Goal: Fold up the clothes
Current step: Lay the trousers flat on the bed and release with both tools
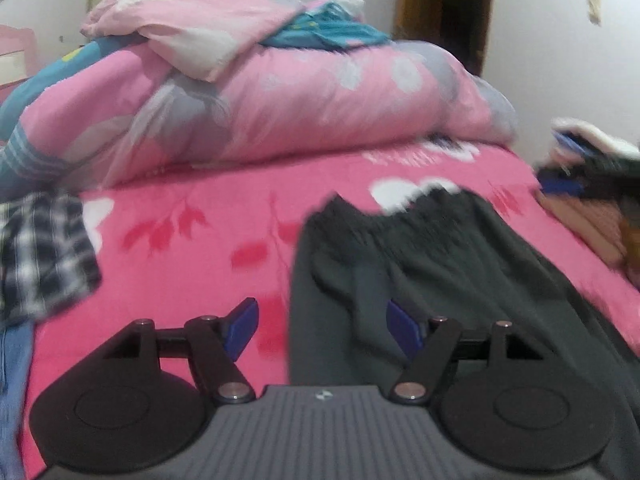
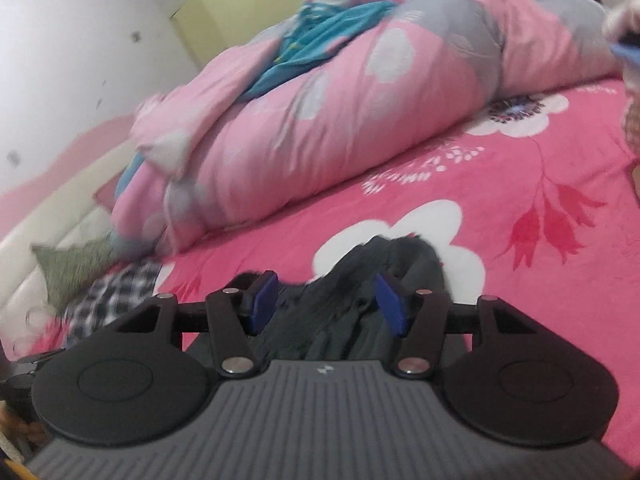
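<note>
A dark grey garment (image 1: 432, 264) lies spread on the pink flowered bedsheet (image 1: 192, 256), its gathered waistband towards the far side. My left gripper (image 1: 324, 324) is open just above the garment's left edge, its right pad over the cloth. In the right wrist view the same dark garment (image 2: 372, 276) lies bunched under my right gripper (image 2: 326, 300), which is open with a blue pad (image 2: 390, 304) on either side of the cloth, not closed on it.
A rolled pink quilt (image 1: 280, 108) with a teal cloth (image 1: 328, 32) on top fills the far side of the bed. A plaid shirt (image 1: 40, 248) and jeans (image 1: 12, 380) lie at the left. More clothes (image 1: 588, 184) are piled at the right.
</note>
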Available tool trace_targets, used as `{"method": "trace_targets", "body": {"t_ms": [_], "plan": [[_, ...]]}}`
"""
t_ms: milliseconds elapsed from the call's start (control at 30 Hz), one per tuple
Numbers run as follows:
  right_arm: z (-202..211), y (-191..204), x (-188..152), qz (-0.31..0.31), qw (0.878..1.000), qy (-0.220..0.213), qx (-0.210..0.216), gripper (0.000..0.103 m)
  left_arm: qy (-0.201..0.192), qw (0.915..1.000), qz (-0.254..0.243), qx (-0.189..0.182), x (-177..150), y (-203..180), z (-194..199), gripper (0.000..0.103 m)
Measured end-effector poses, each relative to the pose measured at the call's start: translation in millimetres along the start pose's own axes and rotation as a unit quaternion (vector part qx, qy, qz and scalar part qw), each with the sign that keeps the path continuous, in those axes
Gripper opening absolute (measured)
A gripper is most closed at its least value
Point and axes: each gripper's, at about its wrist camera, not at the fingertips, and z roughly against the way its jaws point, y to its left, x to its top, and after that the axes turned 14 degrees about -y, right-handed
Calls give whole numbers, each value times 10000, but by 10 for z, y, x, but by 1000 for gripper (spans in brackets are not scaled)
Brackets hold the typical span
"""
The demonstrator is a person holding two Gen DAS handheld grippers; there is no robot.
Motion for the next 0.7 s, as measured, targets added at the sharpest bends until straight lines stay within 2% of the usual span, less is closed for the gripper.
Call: {"method": "trace_targets", "body": {"t_ms": [100,200,367,433,567,700], "plan": [[24,349,-62,626,9973,236,316,54,139,9994,-167,-273,-238,-210,203,72],[-12,735,-140,1394,9866,510,680,53,277,9980,-529,-190,-457,-379,255,71],[-475,1334,-383,2927,9428,934,1295,51,584,9963,-601,-202,-739,-407,200,66],[-738,1465,-453,3204,9295,1107,1457,51,657,9963,-525,-184,-818,-360,169,57],[-1342,1596,-608,3421,9106,1598,1682,51,609,9979,-151,-174,-904,-208,194,45],[-1799,1577,-802,3514,9021,1921,1607,52,513,9985,139,-89,-943,-81,241,17]]}}
